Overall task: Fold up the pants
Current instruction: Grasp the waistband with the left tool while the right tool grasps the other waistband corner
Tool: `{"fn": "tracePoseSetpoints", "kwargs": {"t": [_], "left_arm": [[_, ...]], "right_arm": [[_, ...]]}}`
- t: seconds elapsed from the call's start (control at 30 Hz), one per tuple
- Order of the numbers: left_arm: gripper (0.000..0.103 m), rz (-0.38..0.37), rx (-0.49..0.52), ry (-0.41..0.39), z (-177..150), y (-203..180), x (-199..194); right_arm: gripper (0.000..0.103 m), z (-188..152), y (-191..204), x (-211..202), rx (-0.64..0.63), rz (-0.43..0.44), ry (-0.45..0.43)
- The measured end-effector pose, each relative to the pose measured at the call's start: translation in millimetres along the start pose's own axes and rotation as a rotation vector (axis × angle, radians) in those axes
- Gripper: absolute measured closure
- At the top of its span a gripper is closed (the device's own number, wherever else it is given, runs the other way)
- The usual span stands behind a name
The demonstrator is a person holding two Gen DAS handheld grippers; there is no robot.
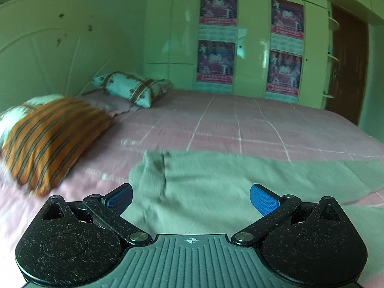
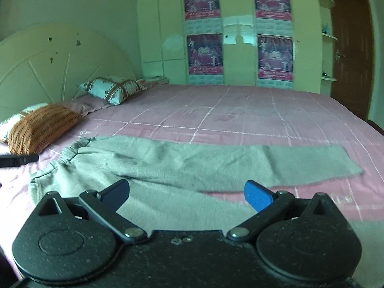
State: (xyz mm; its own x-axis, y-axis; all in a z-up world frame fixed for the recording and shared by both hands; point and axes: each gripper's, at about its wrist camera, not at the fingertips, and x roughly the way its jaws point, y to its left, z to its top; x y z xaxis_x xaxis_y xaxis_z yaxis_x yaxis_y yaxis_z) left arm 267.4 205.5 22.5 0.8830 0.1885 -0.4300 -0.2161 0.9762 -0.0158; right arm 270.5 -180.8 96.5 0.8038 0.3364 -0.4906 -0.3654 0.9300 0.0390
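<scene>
Through my left wrist camera, my left gripper (image 1: 191, 198) is held low and roughly level over the bed (image 1: 252, 124), aimed across the pink checked cover toward the far edge by the wardrobe (image 1: 249, 48). My fingers (image 1: 262, 199) are spread wide apart with nothing between them; the blue pads close on nothing and touch nothing that I can see. Below and ahead of them lie the grey pants (image 1: 228, 182), spread flat along the near edge of the bed, with what looks like the waist end toward the headboard side. An orange striped pillow (image 1: 52, 141) sits near the headboard corner on the near side, blurred, and a light patterned pillow (image 1: 130, 87) lies farther back along the headboard edge. Through my right wrist camera, my right gripper (image 2: 186, 193) is also low and level, pointing the same way across the bed (image 2: 240, 110). Its fingers (image 2: 258, 195) are likewise wide open and empty, hanging above the cloth; I cannot tell whether they graze it. The pants (image 2: 168, 163) show fully here: gathered waistband toward the headboard side, one leg stretched flat toward the foot of the bed, the other leg running under my gripper at the near edge. A dark object (image 2: 18, 160) pokes in beside the orange pillow (image 2: 40, 126).
</scene>
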Motion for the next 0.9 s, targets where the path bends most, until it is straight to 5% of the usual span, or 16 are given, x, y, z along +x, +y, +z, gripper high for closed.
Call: {"fn": "tracePoseSetpoints", "kwargs": {"t": [0.1,0.17,0.33,0.4,0.57,0.67,0.8,0.9], "left_arm": [[0.007,-0.045,-0.012,0.024,26.4,24.6,49.4],[0.027,-0.07,-0.034,0.074,39.2,41.9,90.3],[0.029,-0.042,-0.148,0.163,41.2,82.3,181.4],[0.038,-0.041,-0.15,0.193,37.8,86.8,208.6],[0.043,-0.051,-0.149,0.236,33.7,87.6,262.3],[0.053,-0.049,-0.181,0.287,31.3,87.3,288.7],[0.063,-0.063,-0.2,0.321,34.4,85.7,307.4],[0.08,-0.089,-0.232,0.335,38.4,93.6,312.0]], "right_arm": [[0.031,20.1,-8.0,35.5,-0.015,0.019,0.034],[0.033,33.3,-11.5,61.3,-0.036,0.019,0.048],[0.036,65.6,-16.2,132.9,-0.087,0.016,0.087],[0.036,73.5,-13.4,156.2,-0.107,0.02,0.093],[0.038,83.1,-8.6,226.5,-0.142,0.057,0.147],[0.047,81.8,-9.4,265.4,-0.173,0.076,0.191],[0.048,77.9,-7.1,301.9,-0.252,0.112,0.253],[0.049,73.0,-3.8,320.1,-0.342,0.16,0.298]]}}
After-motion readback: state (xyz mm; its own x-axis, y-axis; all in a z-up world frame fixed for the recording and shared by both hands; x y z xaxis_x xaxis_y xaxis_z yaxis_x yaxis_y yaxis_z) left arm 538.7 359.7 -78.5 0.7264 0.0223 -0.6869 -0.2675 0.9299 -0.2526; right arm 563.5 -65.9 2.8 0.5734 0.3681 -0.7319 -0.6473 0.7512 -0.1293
